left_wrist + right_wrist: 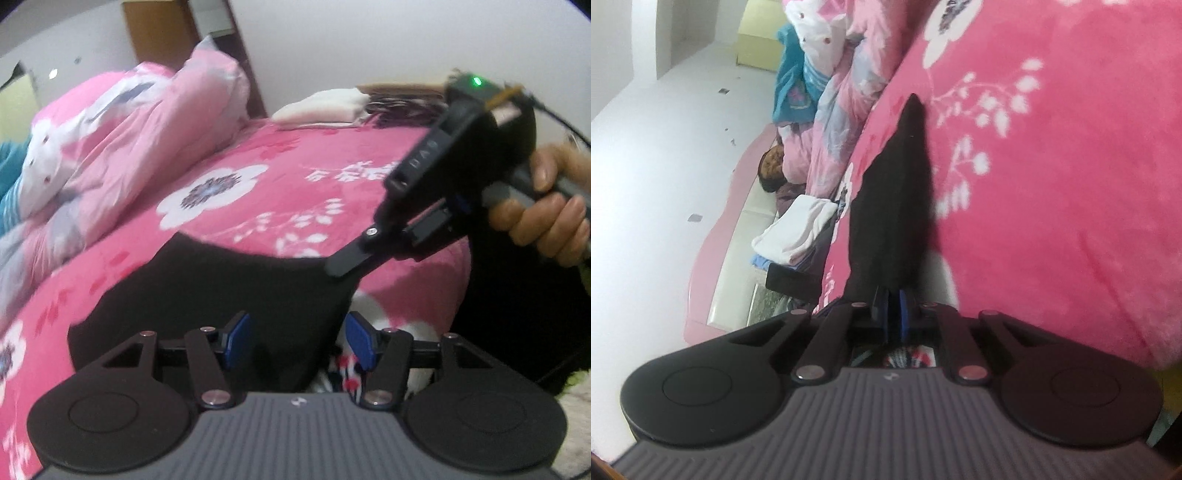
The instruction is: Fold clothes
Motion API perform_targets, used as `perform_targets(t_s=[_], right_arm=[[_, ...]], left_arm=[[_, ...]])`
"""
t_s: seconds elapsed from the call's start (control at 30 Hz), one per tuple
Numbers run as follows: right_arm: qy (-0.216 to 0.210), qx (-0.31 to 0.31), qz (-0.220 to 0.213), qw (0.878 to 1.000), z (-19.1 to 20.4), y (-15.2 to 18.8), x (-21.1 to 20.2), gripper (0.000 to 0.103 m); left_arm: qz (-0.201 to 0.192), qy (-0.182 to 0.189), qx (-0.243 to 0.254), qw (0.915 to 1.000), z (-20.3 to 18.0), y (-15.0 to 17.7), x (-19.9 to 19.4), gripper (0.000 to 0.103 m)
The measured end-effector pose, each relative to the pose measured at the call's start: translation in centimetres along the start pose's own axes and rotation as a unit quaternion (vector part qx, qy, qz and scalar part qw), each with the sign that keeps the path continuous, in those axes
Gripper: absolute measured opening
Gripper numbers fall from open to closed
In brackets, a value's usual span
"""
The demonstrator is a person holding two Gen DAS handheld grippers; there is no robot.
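The right hand-held gripper [894,314] pinches the black garment [221,291] at the bed [314,166] edge; the left hand-held gripper [299,341] gapes, needing its own grip for folding.

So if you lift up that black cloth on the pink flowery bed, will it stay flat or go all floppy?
Probably floppy: the black cloth lies limp, following the pink flowery blanket. It likely hangs and sags from wherever it is pinched, as near the right gripper, which looks shut on its edge. It seems light and soft, so not fragile and unlikely to slide far on the fuzzy blanket.
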State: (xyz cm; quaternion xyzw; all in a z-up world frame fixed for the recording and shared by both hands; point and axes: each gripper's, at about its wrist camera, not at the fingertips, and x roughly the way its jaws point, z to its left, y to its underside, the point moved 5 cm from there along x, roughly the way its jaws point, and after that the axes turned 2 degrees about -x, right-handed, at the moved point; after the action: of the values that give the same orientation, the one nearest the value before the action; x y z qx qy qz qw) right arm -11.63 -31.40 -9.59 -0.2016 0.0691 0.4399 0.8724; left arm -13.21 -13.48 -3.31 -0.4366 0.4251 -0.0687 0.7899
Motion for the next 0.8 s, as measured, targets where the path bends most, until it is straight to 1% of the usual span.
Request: perform_targets(t_s=[0.17,0.27,0.33,0.37,0.4,0.43,0.47,0.5,0.6,0.63,0.67,0.7,0.73,0.8], right_arm=[[-0.009,-0.014,0.017,1.000,1.5,-0.8,0.4,0.004],[-0.013,-0.028,0.028,0.999,2.8,-1.5,0.8,0.004],[-0.014,-0.037,0.035,0.999,3.5,-1.8,1.1,0.004],[-0.013,-0.041,0.037,0.998,3.9,-2.0,1.3,0.004],[-0.012,-0.045,0.039,0.998,4.1,-2.1,1.4,0.004],[-0.010,-0.049,0.041,0.998,4.4,-2.3,1.6,0.004],[-0.012,-0.050,0.041,0.998,4.6,-2.4,1.7,0.005],[-0.016,-0.052,0.039,0.998,4.8,-2.5,1.7,0.008],[-0.039,-0.051,0.003,0.998,5.3,-2.8,0.5,0.010],[-0.046,-0.051,-0.009,0.998,5.5,-2.9,0.1,0.014],[-0.042,-0.056,-0.027,0.997,5.4,-2.8,-0.5,0.019],[-0.039,-0.061,-0.045,0.996,5.3,-2.7,-1.1,0.025],[-0.035,-0.067,-0.062,0.995,5.3,-2.6,-1.7,0.028],[-0.018,-0.076,-0.073,0.994,4.9,-1.7,-2.1,0.029]], left_arm=[[-0.001,-0.011,0.060,0.9981,-2.2,-1.1,1.7,0.058],[0.000,-0.018,0.072,0.9973,-2.3,-1.6,2.2,0.051],[0.004,-0.023,0.075,0.9969,-2.0,-2.0,2.6,0.029],[0.006,-0.026,0.076,0.9968,-1.8,-2.2,2.7,0.023],[0.009,-0.029,0.076,0.9967,-1.5,-2.4,2.9,0.014],[0.011,-0.027,0.067,0.9973,-1.0,-2.6,2.9,0.009],[0.013,-0.025,0.059,0.9979,-0.6,-2.8,2.8,0.008],[0.015,-0.017,0.045,0.9987,0.1,-3.0,2.7,0.007],[0.028,0.008,-0.019,0.9994,2.8,-3.7,2.6,0.007],[0.033,0.016,-0.044,0.9983,3.8,-3.9,2.6,0.007],[0.037,0.027,-0.076,0.9961,5.1,-4.1,2.5,0.007],[0.039,0.040,-0.104,0.9930,6.1,-4.3,2.4,0.007],[0.041,0.052,-0.132,0.9890,7.2,-4.4,2.3,0.007],[0.045,0.071,-0.182,0.9797,9.2,-4.5,2.2,0.007]])
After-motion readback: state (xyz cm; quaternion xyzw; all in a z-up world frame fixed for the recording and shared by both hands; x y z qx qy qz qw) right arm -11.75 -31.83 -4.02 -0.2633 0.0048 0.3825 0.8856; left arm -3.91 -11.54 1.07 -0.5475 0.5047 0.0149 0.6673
